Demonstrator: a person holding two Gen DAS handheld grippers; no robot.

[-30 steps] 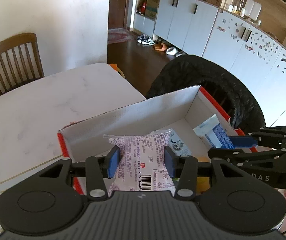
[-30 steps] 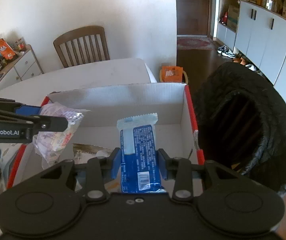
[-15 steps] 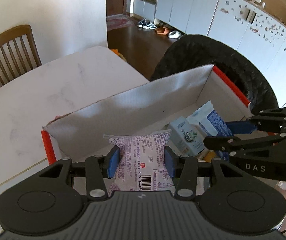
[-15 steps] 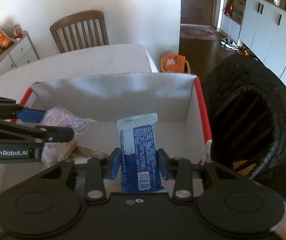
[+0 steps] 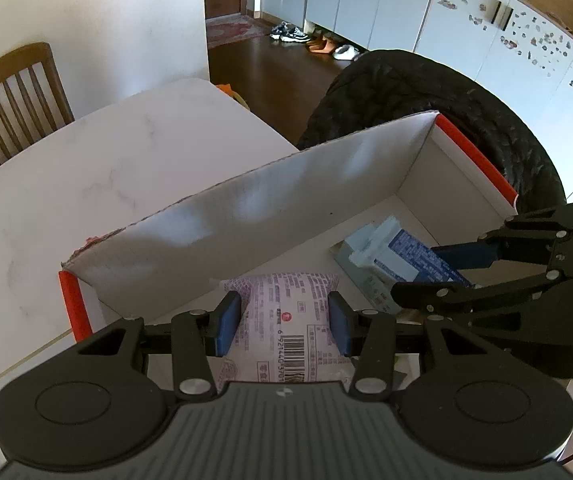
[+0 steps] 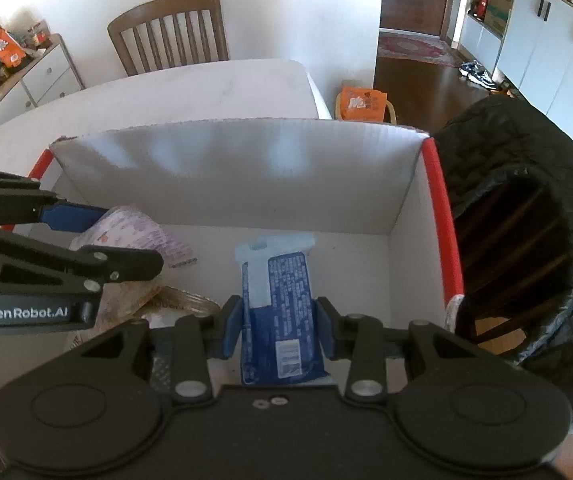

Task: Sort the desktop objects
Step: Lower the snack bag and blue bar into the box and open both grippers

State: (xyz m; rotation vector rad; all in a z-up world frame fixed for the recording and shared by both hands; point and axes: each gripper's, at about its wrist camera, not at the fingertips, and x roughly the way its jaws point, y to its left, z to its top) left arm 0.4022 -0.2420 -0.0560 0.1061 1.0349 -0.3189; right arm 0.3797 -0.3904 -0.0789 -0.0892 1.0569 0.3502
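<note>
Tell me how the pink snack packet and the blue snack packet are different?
The pink packet is pale with purple print; the blue packet is dark blue with a light top. The pink packet looks wide and puffy; the blue packet is narrow and flat. The left gripper grips the pink packet, while the right gripper grips the blue one. Both have barcodes, and both are held over the white box.

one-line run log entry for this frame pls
left hand-held gripper: shut on pink snack packet | right hand-held gripper: shut on blue snack packet | both over white box | release: not yet
</note>
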